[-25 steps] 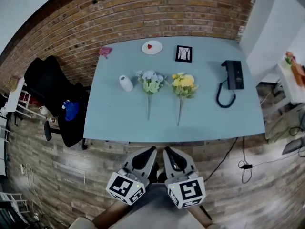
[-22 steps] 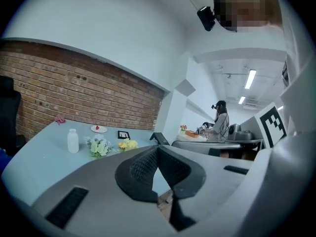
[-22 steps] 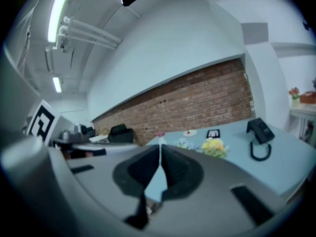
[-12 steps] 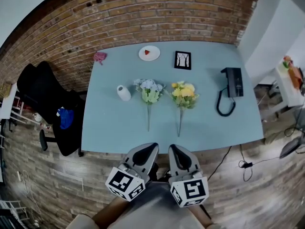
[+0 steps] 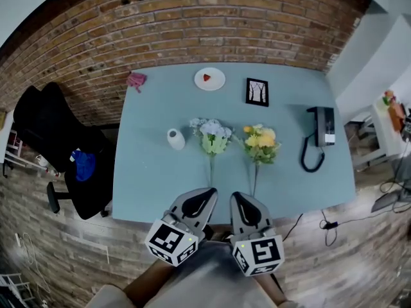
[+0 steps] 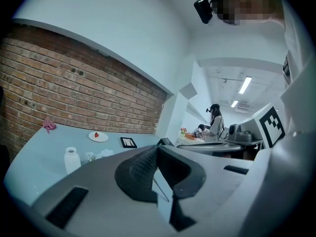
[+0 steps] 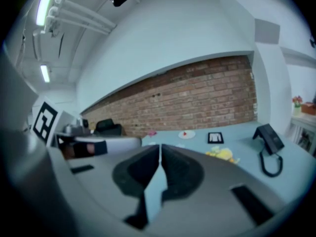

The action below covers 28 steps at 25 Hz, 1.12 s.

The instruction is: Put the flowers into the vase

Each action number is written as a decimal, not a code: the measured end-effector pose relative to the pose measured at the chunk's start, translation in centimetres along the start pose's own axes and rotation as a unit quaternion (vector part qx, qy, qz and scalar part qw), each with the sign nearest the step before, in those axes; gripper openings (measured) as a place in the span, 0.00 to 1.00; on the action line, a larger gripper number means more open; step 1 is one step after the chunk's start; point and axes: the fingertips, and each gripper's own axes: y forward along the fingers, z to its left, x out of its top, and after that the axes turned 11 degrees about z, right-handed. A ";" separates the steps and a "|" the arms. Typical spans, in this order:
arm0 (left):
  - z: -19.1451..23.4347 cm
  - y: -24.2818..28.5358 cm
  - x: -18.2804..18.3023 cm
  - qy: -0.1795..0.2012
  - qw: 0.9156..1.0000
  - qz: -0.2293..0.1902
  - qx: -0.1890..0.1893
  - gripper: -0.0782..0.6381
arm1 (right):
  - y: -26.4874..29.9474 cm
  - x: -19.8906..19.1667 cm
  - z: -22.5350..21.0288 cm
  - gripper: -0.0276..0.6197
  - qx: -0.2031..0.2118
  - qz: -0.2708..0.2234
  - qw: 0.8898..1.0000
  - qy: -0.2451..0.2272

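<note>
**Two clenched grippers, nothing grasped**

You hold both grippers side by side at the near edge of the table (image 5: 148, 178), pointing toward the brick wall (image 5: 192, 24). Your left gripper (image 6: 157, 151) has its jaws pressed together with nothing between them, and your right gripper (image 7: 160, 151) is the same.

The white vase (image 5: 175, 138) stands upright toward the table's left edge, about halfway back. Just to its right lies the white-and-blue bunch (image 5: 212, 135), with its blooms toward the far edge and its stem running to the near edge. The yellow bunch (image 5: 260, 140) lies the same way near it, not touching.

Along the far edge sit a pink thing (image 5: 136, 79) at the left corner, a plate (image 5: 210, 78) and a framed picture (image 5: 257, 92). A black telephone (image 5: 323, 127) lies by the right edge.
</note>
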 end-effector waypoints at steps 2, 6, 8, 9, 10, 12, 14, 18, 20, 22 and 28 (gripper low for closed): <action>1.4 0.0 0.2 0.003 1.000 0.000 -0.003 0.12 | 1.2 0.4 0.3 0.08 -0.004 0.004 1.000 -0.002; 3.9 -0.2 0.2 -0.001 1.000 -0.002 -0.009 0.12 | 3.3 1.0 1.2 0.08 -0.011 0.011 1.000 -0.006; 4.8 -0.2 0.2 -0.003 1.000 -0.001 -0.011 0.12 | 3.9 1.1 1.7 0.08 -0.015 0.015 1.000 -0.009; 5.1 -0.2 0.1 -0.005 1.000 0.000 -0.011 0.12 | 4.1 1.1 1.8 0.08 -0.018 0.018 1.000 -0.010; 5.4 -0.2 0.1 -0.008 1.000 0.000 -0.012 0.12 | 4.3 1.0 1.9 0.08 -0.020 0.022 1.000 -0.011; 5.9 -0.1 0.2 -0.012 1.000 0.001 -0.014 0.12 | 4.5 1.1 1.9 0.08 -0.025 0.027 0.999 -0.011; 6.3 0.2 0.2 -0.011 1.000 0.005 -0.014 0.12 | 4.8 1.3 1.7 0.08 -0.029 0.028 0.999 -0.010; 7.0 1.1 0.1 -0.007 1.000 0.015 -0.012 0.12 | 5.4 1.7 1.1 0.08 -0.033 0.023 0.999 -0.010; 7.3 1.6 0.2 -0.008 1.000 0.017 -0.010 0.12 | 5.7 2.0 0.7 0.08 -0.032 0.020 0.999 -0.011; 7.7 2.3 0.2 -0.013 1.000 0.022 -0.008 0.12 | 6.1 2.3 0.2 0.08 -0.032 0.018 0.999 -0.011; 9.3 4.0 -0.1 -0.023 0.998 0.050 0.032 0.12 | 7.0 3.1 -1.0 0.08 -0.024 0.020 0.999 -0.009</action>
